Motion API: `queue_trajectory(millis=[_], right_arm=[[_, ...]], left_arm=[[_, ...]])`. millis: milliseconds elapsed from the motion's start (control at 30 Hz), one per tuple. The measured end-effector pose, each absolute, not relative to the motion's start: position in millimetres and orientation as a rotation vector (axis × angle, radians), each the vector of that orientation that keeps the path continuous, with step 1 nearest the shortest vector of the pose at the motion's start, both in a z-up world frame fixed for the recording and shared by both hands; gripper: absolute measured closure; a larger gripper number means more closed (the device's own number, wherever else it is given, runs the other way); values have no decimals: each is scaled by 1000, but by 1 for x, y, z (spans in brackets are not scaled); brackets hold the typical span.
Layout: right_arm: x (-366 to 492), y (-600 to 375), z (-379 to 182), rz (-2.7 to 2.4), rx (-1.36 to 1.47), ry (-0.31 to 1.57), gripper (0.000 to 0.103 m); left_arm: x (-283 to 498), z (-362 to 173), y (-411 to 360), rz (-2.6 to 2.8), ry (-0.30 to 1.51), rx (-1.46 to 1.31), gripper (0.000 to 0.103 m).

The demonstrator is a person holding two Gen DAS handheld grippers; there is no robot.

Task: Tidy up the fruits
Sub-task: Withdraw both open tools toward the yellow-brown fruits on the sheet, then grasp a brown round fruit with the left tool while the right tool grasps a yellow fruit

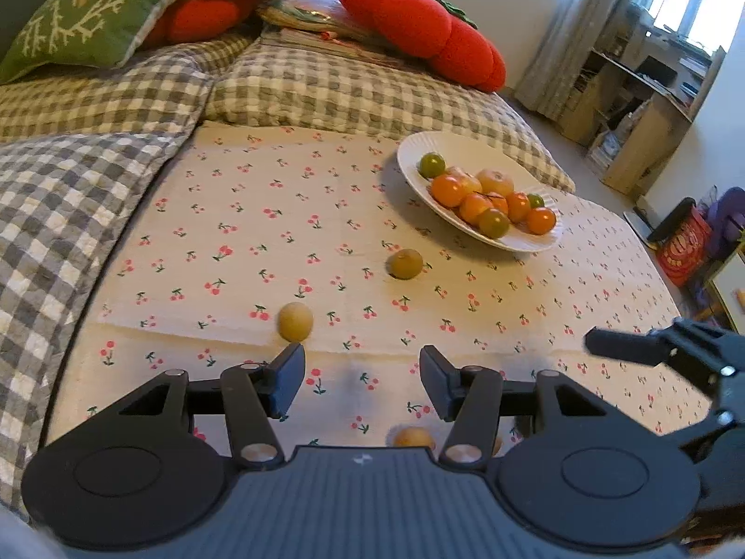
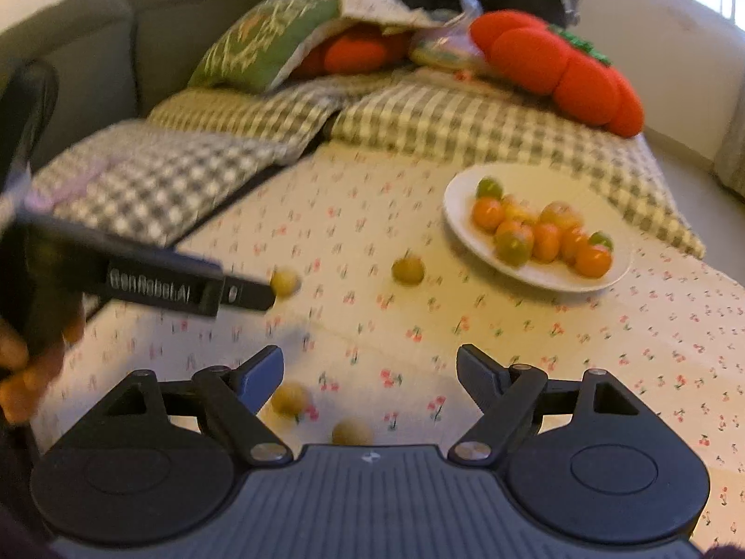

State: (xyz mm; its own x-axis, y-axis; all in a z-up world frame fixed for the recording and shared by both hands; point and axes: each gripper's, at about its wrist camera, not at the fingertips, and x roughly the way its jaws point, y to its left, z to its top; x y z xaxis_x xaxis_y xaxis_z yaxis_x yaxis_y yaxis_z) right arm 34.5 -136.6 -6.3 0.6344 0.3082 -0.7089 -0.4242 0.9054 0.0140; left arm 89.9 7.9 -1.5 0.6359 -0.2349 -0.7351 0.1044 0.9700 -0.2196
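While both tools gape empty, left tool (image 1: 362, 382) and right tool (image 2: 370, 379) hover over cherry-print bedspread (image 1: 260, 233); loose yellow fruit (image 1: 295, 321) sits just ahead, white plate (image 1: 419, 149) of fruit beyond, nothing between.

A cream cloth printed with small red cherries (image 1: 288, 214) covers the bed. Behind it lie grey-and-white checked pillows (image 1: 354, 88), a green cushion with a pale branch pattern (image 1: 88, 14) and a red tomato-shaped plush cushion (image 1: 419, 23). A wooden shelf unit (image 1: 647, 107) stands by the curtained window (image 1: 572, 18).
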Motion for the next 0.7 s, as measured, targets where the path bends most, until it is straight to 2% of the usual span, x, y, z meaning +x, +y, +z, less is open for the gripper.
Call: queue_trajectory(millis=[467,633,700], right_arm=[[34,-129,-29,490,-199,870,35],[34,-123,-37,507,-226,903,54],[35,-124,-38,508,-224,907,56]], left_arm=[[96,-17,5,-222,911,-142,55],[98,-21,5,-238,933,-155,55],[98,-22,4,-248,938,-152,55]])
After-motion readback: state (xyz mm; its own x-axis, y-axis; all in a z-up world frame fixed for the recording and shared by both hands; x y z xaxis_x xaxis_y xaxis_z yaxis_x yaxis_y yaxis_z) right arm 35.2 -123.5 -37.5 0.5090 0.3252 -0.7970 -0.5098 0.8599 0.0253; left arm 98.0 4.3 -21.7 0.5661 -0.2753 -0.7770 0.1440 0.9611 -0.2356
